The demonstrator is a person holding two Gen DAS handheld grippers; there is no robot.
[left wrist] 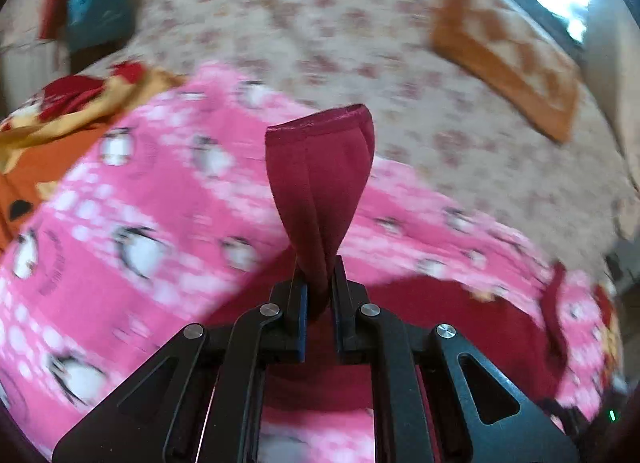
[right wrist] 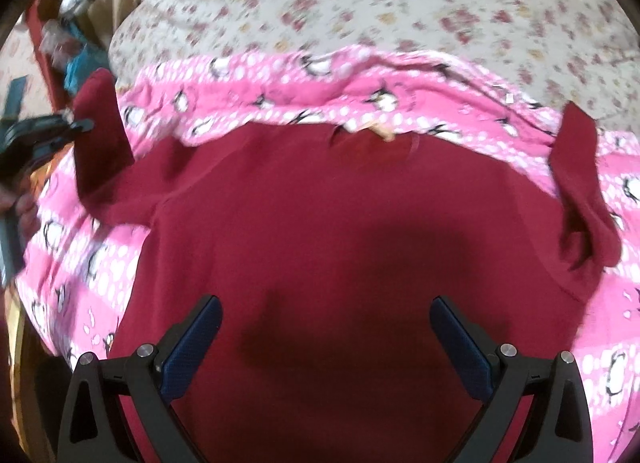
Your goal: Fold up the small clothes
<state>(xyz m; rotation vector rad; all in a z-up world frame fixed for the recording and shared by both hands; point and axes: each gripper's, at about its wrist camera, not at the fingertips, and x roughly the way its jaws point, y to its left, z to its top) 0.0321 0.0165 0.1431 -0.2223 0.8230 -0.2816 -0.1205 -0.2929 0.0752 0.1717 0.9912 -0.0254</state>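
A dark red small shirt (right wrist: pixel 320 223) lies spread on a pink penguin-print blanket (right wrist: pixel 280 103). My left gripper (left wrist: pixel 320 283) is shut on the shirt's left sleeve (left wrist: pixel 320 167) and holds it lifted, the cuff standing up. That gripper (right wrist: pixel 70 125) also shows at the left in the right wrist view, on the raised sleeve (right wrist: pixel 100 123). My right gripper (right wrist: pixel 326 327) is open and empty, hovering over the shirt's lower body. The right sleeve (right wrist: pixel 580 183) lies crumpled on the blanket.
A floral bedsheet (left wrist: pixel 340 31) covers the bed beyond the blanket. A folded orange patterned cloth (left wrist: pixel 508 55) lies at the far right. A yellow, red and orange garment (left wrist: pixel 60 123) lies at the left. Clutter stands off the bed's left side (right wrist: pixel 72 59).
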